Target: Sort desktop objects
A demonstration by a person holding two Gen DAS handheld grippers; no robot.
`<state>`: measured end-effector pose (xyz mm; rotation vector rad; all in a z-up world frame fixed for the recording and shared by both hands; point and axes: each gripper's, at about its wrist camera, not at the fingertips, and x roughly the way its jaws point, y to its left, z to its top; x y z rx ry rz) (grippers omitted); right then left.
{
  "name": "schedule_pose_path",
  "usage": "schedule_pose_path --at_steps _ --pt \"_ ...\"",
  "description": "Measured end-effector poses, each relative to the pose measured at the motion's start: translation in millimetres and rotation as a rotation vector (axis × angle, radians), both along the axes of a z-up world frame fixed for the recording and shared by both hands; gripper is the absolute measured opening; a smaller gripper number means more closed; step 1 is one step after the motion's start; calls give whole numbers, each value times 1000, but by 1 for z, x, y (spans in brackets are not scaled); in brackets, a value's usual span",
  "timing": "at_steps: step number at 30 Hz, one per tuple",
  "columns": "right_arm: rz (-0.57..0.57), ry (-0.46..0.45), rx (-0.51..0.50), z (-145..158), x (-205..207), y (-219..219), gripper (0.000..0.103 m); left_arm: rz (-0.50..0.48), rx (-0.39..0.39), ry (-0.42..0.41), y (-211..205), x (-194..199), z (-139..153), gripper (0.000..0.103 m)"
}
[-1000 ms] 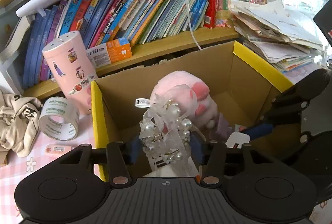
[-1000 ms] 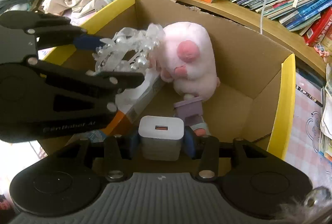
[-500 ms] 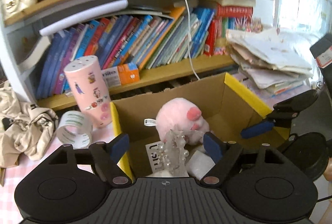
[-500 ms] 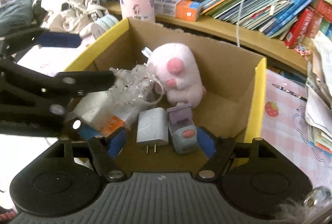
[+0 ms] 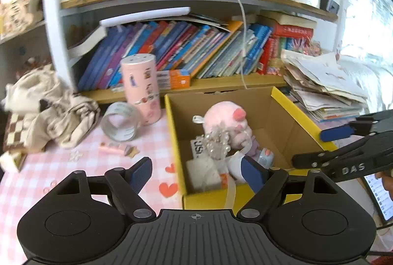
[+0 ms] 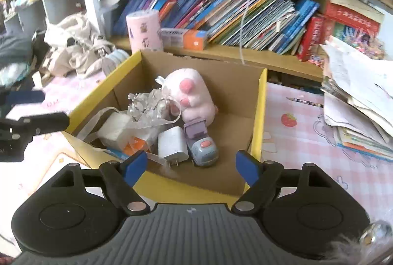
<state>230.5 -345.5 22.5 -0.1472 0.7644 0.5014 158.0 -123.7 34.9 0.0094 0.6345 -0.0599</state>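
A cardboard box with yellow rims (image 5: pixel 289 103) (image 6: pixel 262 98) stands on the pink checked desk. Inside it lie a pink plush (image 5: pixel 226 117) (image 6: pixel 191 93), a pearl ribbon bow (image 5: pixel 217 142) (image 6: pixel 147 105), a white charger (image 6: pixel 172 142), a purple toy car (image 6: pixel 201 144) and a white packet (image 6: pixel 115 127). My left gripper (image 5: pixel 196 169) hangs open above the box's near left corner and holds nothing. Over the near rim, my right gripper (image 6: pixel 191 162) has its jaws opening with nothing between them. Each gripper shows at the edge of the other's view.
Left of the box are a pink canister (image 5: pixel 141 90), a tape roll (image 5: pixel 120 125), a crumpled beige bag (image 5: pixel 49 108) and small bits (image 5: pixel 110 149). A shelf of books (image 5: pixel 196 49) runs behind. A paper stack (image 5: pixel 324 88) and a pencil (image 6: pixel 304 101) lie to the right.
Both grippers opened: the left let go of the pearl bow, the right let go of the charger, and both things now lie in the box. Both hands drew back and up.
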Motion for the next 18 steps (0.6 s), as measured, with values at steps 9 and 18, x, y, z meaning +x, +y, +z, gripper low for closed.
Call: schedule_pose_path --at_steps 9,18 --pt "-68 9 13 -1 -35 -11 79 -1 -10 36 1 -19 -12 82" --pt "-128 86 -34 -21 -68 3 79 -78 -30 40 11 -28 -16 82"
